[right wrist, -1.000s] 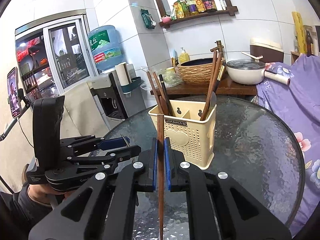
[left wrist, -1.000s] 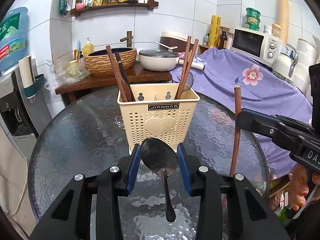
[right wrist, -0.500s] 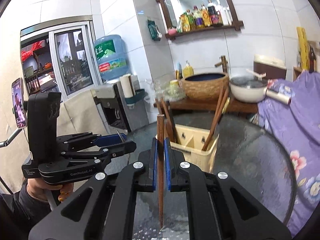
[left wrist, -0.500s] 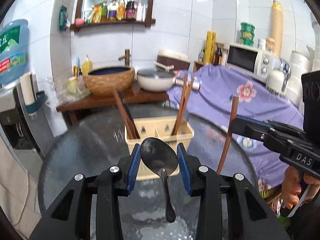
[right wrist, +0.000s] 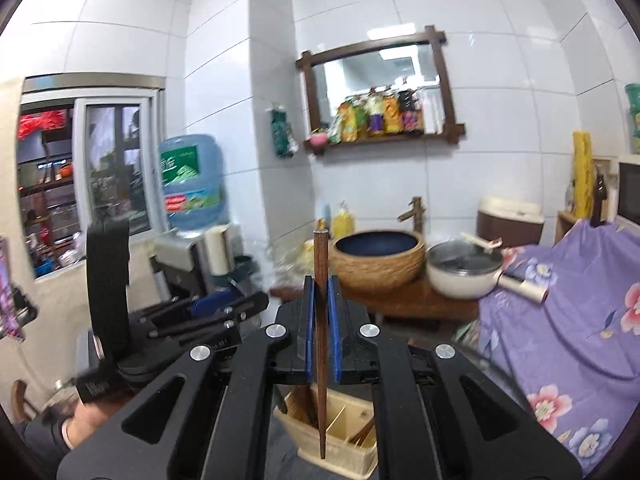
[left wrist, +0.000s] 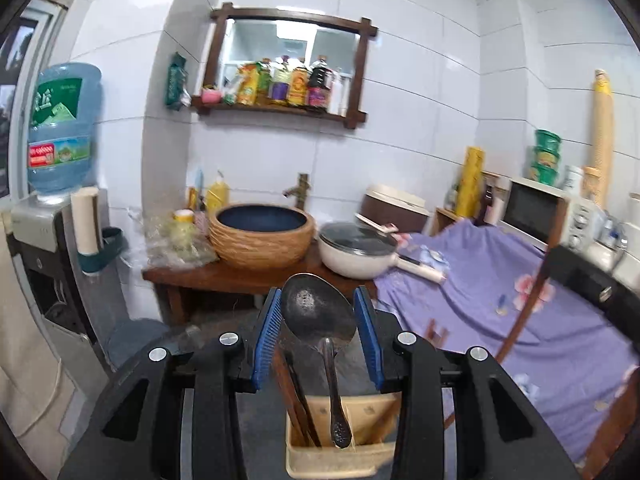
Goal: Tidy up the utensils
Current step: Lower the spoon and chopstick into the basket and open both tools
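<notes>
Left wrist view, left to right. Water bottle (left wrist: 60, 128) at 9 o'clock on its dispenser. Wooden desk (left wrist: 224, 276) just left of centre carries a woven basin (left wrist: 262, 236) and, to the basin's right, a lidded pot (left wrist: 358, 252). Mirror shelf (left wrist: 288, 68) with bottles at 12 o'clock. Purple cloth (left wrist: 520, 300) at 3 o'clock, microwave (left wrist: 536, 216) behind it.

Left gripper (left wrist: 316, 336): blue fingers (left wrist: 266, 336) part-way apart, clamped on the bowl of a metal spoon (left wrist: 320, 316). Bowl faces the camera, handle hangs toward 6 o'clock. Handle tip sits in front of the cream holder (left wrist: 340, 440), which lies low at 6 o'clock; contact with it cannot be told. Dark chopsticks (left wrist: 298, 396) stand in the holder's left compartment.

Right wrist view, left to right. Window (right wrist: 80, 176) at 9 o'clock. The left gripper's black body appears at 8 o'clock, a hand (right wrist: 88, 416) gripping it from below. Right gripper (right wrist: 321, 320): fingers pressed together on a single brown chopstick (right wrist: 320, 344), held near upright, thick end toward 12 o'clock, thin end toward 6 o'clock over the holder; whether the tip is inside cannot be told. Basin and pot at 2 o'clock, cloth at 4 o'clock.
</notes>
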`<state>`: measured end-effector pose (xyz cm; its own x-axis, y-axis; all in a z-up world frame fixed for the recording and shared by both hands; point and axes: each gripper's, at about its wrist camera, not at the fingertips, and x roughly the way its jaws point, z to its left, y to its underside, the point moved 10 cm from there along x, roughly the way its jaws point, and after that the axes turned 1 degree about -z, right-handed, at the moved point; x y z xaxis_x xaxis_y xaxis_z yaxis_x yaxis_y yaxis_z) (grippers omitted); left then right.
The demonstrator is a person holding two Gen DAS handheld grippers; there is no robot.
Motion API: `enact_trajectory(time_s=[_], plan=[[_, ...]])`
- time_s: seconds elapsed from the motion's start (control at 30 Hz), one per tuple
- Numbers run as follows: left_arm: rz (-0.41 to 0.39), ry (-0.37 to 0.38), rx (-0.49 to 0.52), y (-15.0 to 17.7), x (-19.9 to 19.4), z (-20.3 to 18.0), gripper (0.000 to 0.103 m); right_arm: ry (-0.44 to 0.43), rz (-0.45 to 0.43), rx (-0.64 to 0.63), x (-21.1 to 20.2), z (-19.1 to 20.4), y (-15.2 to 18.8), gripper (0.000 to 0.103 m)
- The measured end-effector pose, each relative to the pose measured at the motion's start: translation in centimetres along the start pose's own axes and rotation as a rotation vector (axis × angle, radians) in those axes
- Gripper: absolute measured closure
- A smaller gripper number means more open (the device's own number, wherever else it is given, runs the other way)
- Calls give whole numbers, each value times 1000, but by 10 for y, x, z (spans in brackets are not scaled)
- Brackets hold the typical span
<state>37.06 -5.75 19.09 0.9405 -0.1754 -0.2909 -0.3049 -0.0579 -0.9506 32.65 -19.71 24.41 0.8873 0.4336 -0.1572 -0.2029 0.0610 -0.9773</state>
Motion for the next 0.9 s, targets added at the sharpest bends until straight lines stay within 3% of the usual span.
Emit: enact_trajectory(time_s=[0.1,0.23,0.47,0.9], plan=[[4,0,-21,5,19,-1,67,39,-33,4,17,-9,-4,96],[16,-2,3,29,35,-7,67,63,-34,12,37,-18,17,96],[65,16,20,77,50,-7,67,75,26,-1,55,-29,78,95],[153,27,121,132,62,-11,67,74,98,-5,62,-32,129,95]])
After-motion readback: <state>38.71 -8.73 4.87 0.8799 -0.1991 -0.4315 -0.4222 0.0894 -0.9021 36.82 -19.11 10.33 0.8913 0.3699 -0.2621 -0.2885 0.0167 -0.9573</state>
